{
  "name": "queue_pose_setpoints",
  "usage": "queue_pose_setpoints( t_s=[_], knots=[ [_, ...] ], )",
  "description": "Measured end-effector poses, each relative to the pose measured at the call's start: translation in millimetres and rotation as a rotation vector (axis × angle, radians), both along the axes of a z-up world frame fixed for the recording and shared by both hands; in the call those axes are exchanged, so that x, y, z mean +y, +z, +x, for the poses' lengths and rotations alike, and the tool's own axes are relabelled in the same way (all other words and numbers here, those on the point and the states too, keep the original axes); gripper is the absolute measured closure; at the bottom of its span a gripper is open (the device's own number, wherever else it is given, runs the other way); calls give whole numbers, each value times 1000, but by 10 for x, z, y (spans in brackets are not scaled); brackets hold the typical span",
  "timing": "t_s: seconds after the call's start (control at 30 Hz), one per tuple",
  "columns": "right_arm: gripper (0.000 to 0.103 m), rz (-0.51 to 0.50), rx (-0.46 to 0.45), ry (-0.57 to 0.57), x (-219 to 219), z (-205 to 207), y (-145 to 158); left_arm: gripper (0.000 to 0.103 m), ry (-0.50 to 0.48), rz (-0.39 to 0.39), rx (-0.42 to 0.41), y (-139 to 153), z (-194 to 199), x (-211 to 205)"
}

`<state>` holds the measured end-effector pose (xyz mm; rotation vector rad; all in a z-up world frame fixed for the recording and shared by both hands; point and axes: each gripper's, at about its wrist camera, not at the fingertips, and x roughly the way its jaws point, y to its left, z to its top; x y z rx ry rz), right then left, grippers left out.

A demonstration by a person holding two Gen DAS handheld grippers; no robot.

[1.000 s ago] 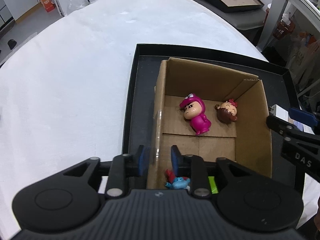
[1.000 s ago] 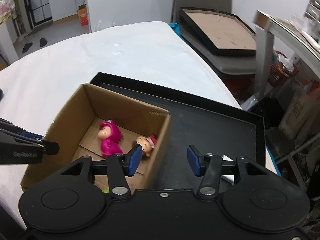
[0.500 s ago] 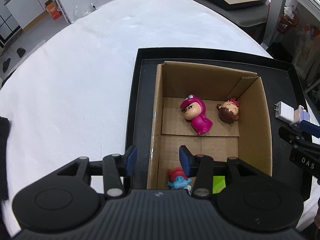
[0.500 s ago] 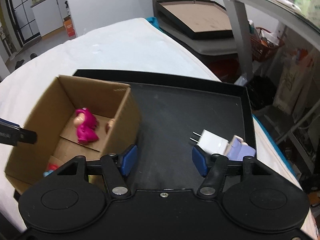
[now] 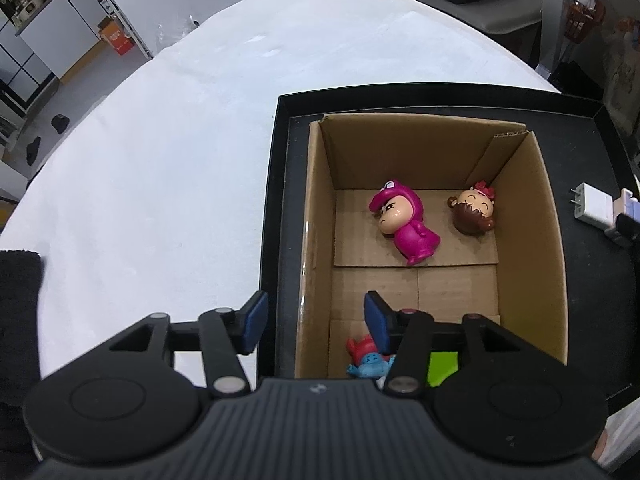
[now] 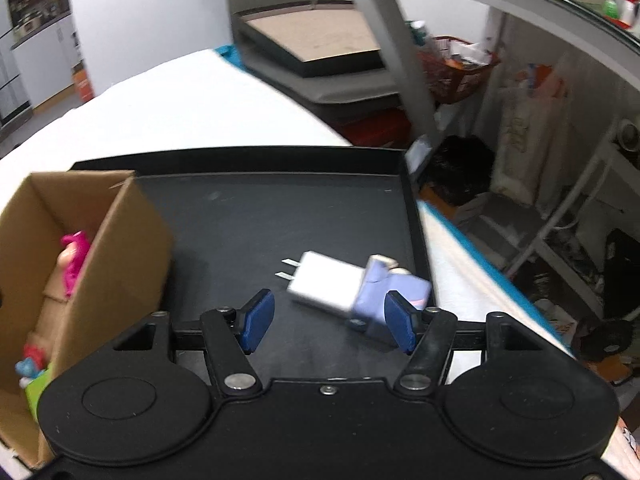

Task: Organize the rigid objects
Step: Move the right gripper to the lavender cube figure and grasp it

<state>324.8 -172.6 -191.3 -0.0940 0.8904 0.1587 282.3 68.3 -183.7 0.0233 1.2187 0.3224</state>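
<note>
A cardboard box [image 5: 316,216] stands in a black tray [image 5: 280,184]. Inside lie a pink figure [image 5: 404,224], a brown-haired doll head [image 5: 474,212], a blue and red figure [image 5: 366,358] and a green piece [image 5: 442,366]. My left gripper [image 5: 316,320] is open, its fingers astride the box's left wall. My right gripper [image 6: 326,320] is open above the tray floor [image 6: 260,216], just in front of a white charger [image 6: 324,282] and a lilac block [image 6: 394,290] that lie touching. The box [image 6: 104,264] is at its left.
The tray sits on a white table [image 5: 160,160]. A dark cloth [image 5: 18,280] shows at the left edge. Another black tray with a brown board [image 6: 316,44] lies beyond the table. A metal shelf and clutter [image 6: 540,160] stand to the right.
My left gripper has opened wider and drawn back a little from the box wall. My right gripper has swung right, away from the box, so the charger and lilac block come into view.
</note>
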Motion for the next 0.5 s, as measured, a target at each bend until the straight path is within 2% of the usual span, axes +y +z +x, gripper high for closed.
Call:
queue_pose_setpoints(
  t_s=[0.07, 0.27, 0.5],
  knots=[
    [42, 0, -9, -39, -60, 17, -16, 44, -3, 12, 0, 1, 3, -28],
    [42, 1, -3, -139, -250, 143, -126, 42, -5, 38, 10, -5, -5, -51],
    [42, 26, 36, -161, -297, 278, -275, 41, 1, 57, 21, -12, -12, -72]
  ],
)
